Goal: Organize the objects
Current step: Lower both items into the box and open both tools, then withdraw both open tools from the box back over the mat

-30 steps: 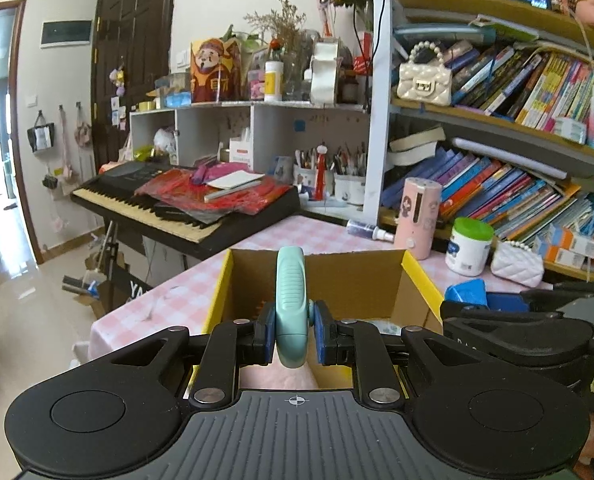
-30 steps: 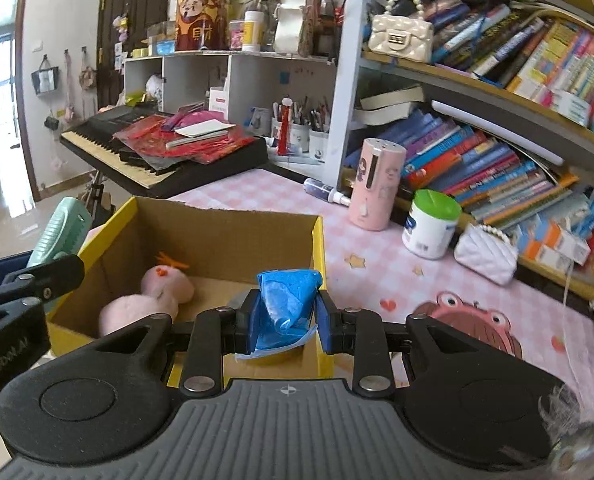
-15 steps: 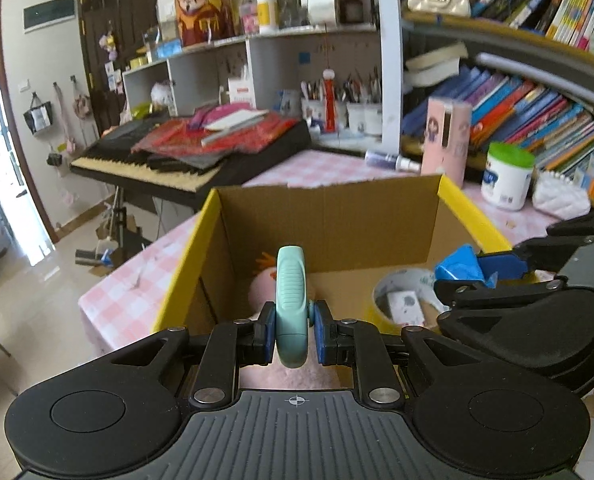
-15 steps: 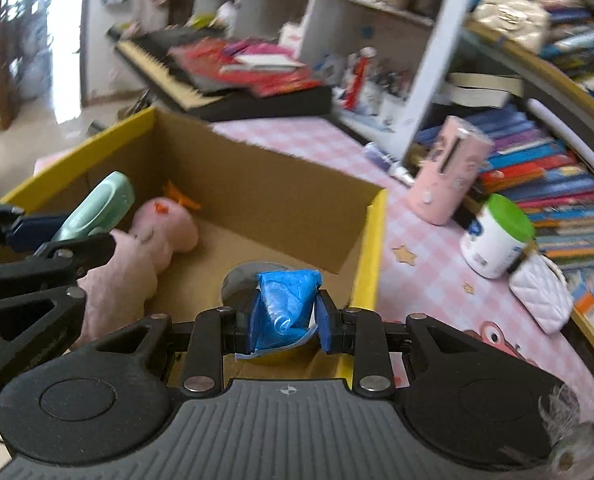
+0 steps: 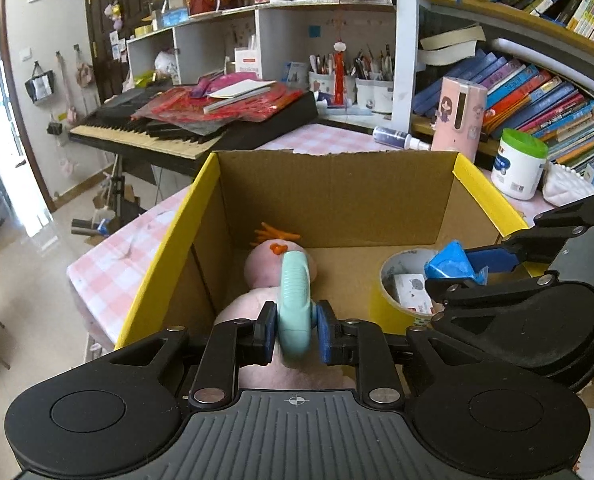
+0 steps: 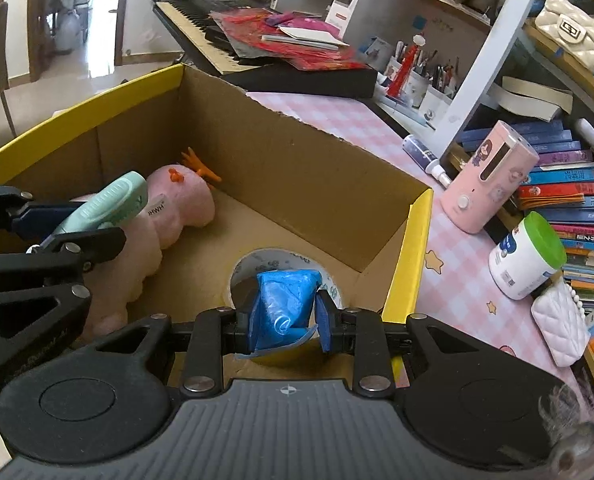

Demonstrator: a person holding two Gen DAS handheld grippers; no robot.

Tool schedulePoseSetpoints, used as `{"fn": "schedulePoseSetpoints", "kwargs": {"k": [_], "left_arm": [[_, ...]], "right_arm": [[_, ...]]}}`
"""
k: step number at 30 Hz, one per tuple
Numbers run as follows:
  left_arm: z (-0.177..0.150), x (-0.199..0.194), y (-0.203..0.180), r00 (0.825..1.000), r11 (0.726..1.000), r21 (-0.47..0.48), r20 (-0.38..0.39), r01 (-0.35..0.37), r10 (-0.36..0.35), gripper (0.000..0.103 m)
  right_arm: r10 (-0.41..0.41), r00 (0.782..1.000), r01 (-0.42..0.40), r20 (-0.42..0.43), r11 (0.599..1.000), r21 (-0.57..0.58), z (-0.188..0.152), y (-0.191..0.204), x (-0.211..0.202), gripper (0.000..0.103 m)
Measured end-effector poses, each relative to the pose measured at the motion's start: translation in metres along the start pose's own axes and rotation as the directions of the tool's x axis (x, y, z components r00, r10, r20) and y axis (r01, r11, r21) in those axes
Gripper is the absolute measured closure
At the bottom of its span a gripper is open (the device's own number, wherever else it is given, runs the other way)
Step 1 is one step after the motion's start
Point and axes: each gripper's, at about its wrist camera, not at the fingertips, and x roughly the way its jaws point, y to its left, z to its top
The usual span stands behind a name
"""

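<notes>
An open cardboard box (image 5: 165, 240) (image 6: 411, 248) with yellow rims holds a pink plush toy (image 5: 265, 268) (image 6: 185, 200) and a tape roll (image 5: 389, 304) (image 6: 281, 254). My left gripper (image 5: 296, 332) (image 6: 77, 222) hangs inside the box above the plush, with a mint-green plastic tool (image 5: 295, 300) (image 6: 109, 200) upright between its pads. Its jaws are starting to open, and the tool still sits between them. My right gripper (image 6: 283, 324) (image 5: 457, 272) is shut on a crumpled blue plastic bag (image 6: 285, 304) (image 5: 449, 262), right over the tape roll.
The box stands on a pink checked tablecloth (image 6: 457, 280). To its right are a pink device (image 6: 489, 176), a white jar with a green lid (image 6: 525, 256) and a white quilted purse (image 6: 561, 320), in front of book-filled shelves. A keyboard (image 5: 177, 128) piled with red papers stands behind.
Both grippers have come forward and down, from above the box's near rim into the box. The right gripper has rolled, tilting its view. Both items have stayed between the pads.
</notes>
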Motion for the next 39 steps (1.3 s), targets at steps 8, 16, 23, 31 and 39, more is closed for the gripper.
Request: {"fn": "schedulePoseSetpoints", "kwargs": {"k": [8,16,23,31,39], "left_arm": [[0.005,-0.021,0.009,0.997,0.998,-0.068,0.073,-0.010,0.015,0.044],[0.007,-0.052,0.022,0.986,0.989,-0.146,0.167,0.013,0.012,0.025],[0.000,-0.077,0.028,0.974,0.987,-0.163,0.226,0.014,0.024,0.019],[-0.018,-0.096,0.033,0.972,0.985,-0.168,0.219,-0.051,0.088,0.014],[-0.045,-0.111,0.037,0.981,0.987,-0.123,0.154,-0.103,0.122,0.011]], "right_arm": [[-0.010,1.000,0.009,0.026,0.999,0.038,-0.001,-0.002,-0.009,0.065],[-0.061,0.994,0.049,0.093,0.991,0.127,-0.005,-0.006,-0.040,0.051],[-0.170,0.974,0.132,0.147,0.962,0.240,-0.015,-0.006,-0.073,0.043],[-0.324,0.937,0.255,0.133,0.891,0.377,-0.040,0.000,-0.108,0.027],[-0.403,0.914,0.353,0.039,0.840,0.411,-0.072,0.031,-0.122,0.014]]}}
